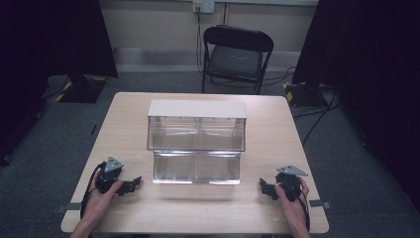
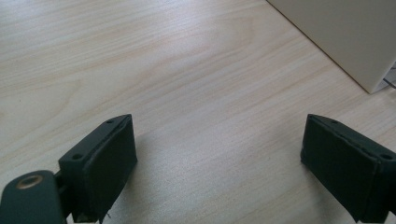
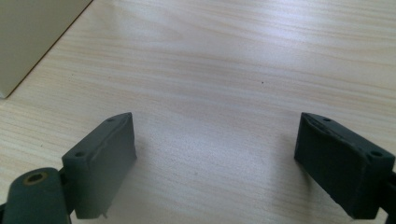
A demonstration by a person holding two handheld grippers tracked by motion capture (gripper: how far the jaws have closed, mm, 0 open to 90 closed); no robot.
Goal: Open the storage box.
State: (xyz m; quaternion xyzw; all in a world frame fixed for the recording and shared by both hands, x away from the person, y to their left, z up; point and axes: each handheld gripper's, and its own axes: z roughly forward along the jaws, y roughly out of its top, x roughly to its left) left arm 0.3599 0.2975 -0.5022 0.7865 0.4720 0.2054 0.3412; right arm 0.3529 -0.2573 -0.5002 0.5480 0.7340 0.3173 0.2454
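On a pale wood table, a clear two-tier box sits centred, a chair behind it, both grippers flanking it, fingers spread wide, empty.

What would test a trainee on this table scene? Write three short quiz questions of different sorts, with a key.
1. True or false: the left gripper is shut on the clear two-tier bin unit.
2. Multiple choice: what stands on the floor beyond the far edge of the table? A) a stool B) a black folding chair C) a trolley
3. Fill in: both the left gripper and the right gripper have their jaws ____, with bare wood between them.

Key
1. False: it rests on the table apart from the unit, holding nothing.
2. B: the black folding chair.
3. open
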